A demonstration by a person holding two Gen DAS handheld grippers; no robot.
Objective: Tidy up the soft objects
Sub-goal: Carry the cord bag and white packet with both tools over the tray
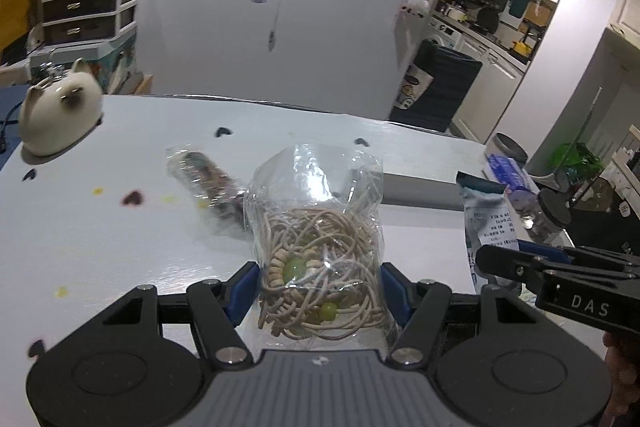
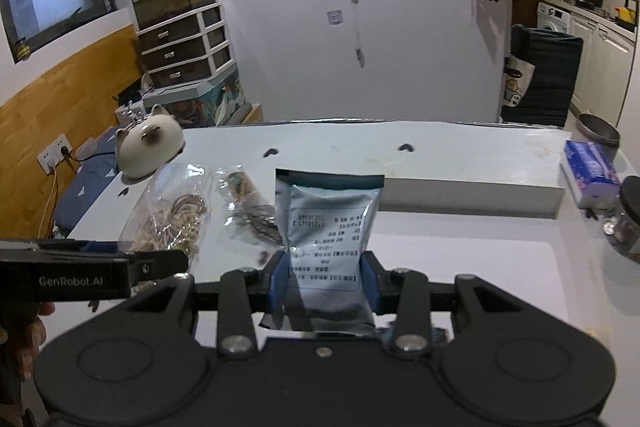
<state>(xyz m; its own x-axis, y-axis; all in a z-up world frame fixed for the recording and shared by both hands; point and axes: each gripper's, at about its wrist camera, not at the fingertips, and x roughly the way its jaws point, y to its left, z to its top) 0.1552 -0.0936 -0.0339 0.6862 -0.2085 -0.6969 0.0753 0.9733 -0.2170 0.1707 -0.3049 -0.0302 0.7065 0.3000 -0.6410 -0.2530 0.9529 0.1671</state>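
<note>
**A:** What's being held by the left gripper [image 1: 320, 287]?

**B:** A clear plastic bag [image 1: 316, 227] is pinched between its two blue pads [image 1: 242, 291]. The bag is stuffed with tangled beige cord, small wooden ring beads and a couple of pale green round beads (the film is crinkled and shiny, so the top half reads as mostly empty). It's held upright, rising from between the fingers, with the white table [image 1: 120, 247] seen below and beyond it.

**A:** And the right gripper [image 2: 325, 281]?

**B:** It's closed on a grey-blue foil pouch [image 2: 330, 227]. A dark band is seen across the pouch's top edge, and printed text runs upside down on its pale face. The pouch looks puffy and stands straight up between the fingers.

**A:** Anything else out past the fingertips?

**B:** A second clear packet [image 1: 210, 183] with dark, patterned contents is lying on the table just ahead of the left fingers and slightly to their left; whether it's touched by the bag can't be told. Further off to the left a white cat figurine [image 1: 60, 107] is sitting near the table's far corner. To the right of the right fingers, a blue tissue pack [image 2: 592, 171] is resting by the table edge, well apart from the pouch.
</note>
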